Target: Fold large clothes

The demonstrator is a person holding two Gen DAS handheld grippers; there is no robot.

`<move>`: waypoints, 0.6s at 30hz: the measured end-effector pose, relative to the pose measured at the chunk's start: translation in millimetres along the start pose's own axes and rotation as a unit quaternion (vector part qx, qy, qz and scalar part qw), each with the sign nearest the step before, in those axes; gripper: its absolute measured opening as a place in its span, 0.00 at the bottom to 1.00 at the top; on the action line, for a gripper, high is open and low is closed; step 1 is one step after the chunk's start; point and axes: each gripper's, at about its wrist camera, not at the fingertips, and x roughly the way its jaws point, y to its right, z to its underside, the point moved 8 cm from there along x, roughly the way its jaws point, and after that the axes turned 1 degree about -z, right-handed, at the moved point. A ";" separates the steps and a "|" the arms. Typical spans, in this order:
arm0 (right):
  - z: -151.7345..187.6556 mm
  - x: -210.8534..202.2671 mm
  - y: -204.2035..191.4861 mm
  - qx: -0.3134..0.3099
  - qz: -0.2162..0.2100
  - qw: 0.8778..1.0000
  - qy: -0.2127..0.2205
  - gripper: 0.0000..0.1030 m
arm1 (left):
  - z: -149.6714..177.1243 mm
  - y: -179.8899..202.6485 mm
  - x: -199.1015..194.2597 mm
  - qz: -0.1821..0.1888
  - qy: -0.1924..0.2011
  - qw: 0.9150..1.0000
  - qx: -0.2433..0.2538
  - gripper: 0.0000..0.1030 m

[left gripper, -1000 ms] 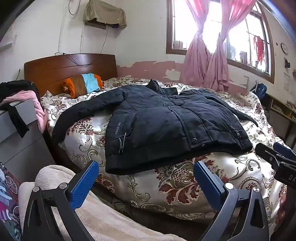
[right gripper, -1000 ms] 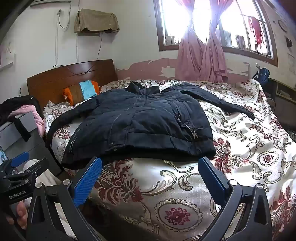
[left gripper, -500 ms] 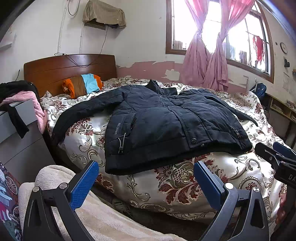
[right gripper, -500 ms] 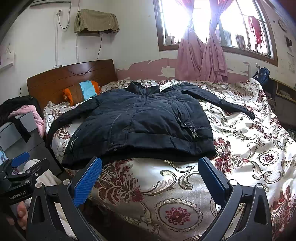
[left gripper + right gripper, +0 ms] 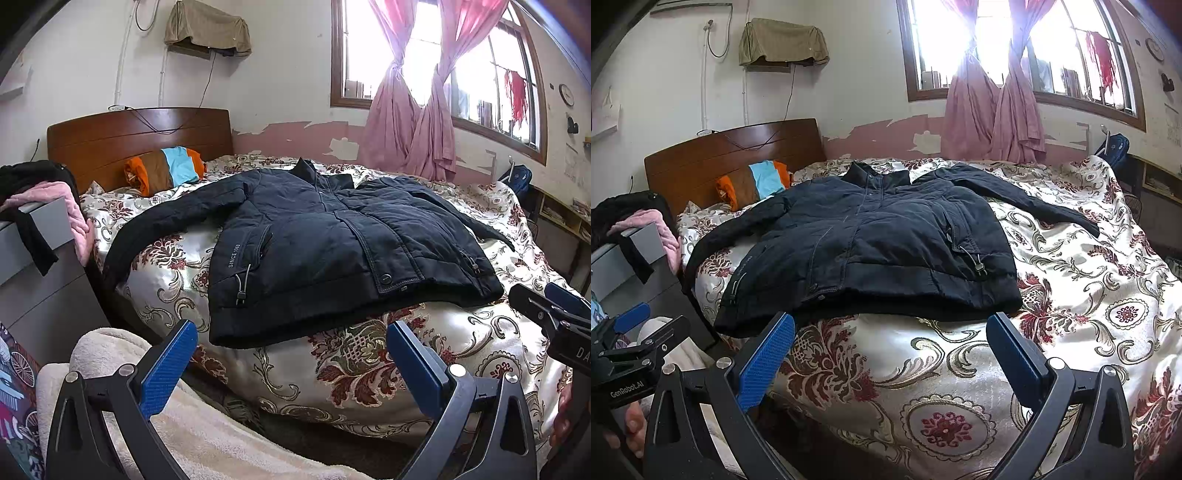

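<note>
A dark navy padded jacket (image 5: 332, 240) lies spread face up on the bed, collar toward the far wall, both sleeves stretched out sideways; it also shows in the right wrist view (image 5: 871, 251). My left gripper (image 5: 291, 332) is open and empty, held short of the jacket's hem at the bed's near edge. My right gripper (image 5: 890, 325) is open and empty, also just short of the hem. Each gripper shows at the side of the other's view: the right gripper (image 5: 550, 314) and the left gripper (image 5: 639, 332).
The bed has a floral satin cover (image 5: 1071, 295) and a wooden headboard (image 5: 140, 136) with a striped pillow (image 5: 166, 171). A grey cabinet (image 5: 33, 273) with clothes stands at the left. A cream blanket (image 5: 110, 350) lies below the left gripper. Window and pink curtains are behind.
</note>
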 end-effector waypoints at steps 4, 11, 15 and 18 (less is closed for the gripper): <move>0.2 0.2 -0.2 0.000 0.000 1.000 0.000 0.99 | 0.0 -0.1 0.0 0.000 0.000 1.000 0.000 1.00; 0.6 0.3 -0.2 0.000 0.000 1.000 0.000 0.99 | 0.0 0.0 0.0 0.000 0.000 1.000 0.000 1.00; 0.1 0.5 0.1 0.000 0.000 1.000 0.000 0.99 | 0.0 -0.1 0.0 -0.001 0.000 1.000 0.000 1.00; -1.4 0.9 1.0 0.000 0.000 1.000 -0.001 0.99 | 0.1 0.0 0.0 0.000 0.000 1.000 0.000 1.00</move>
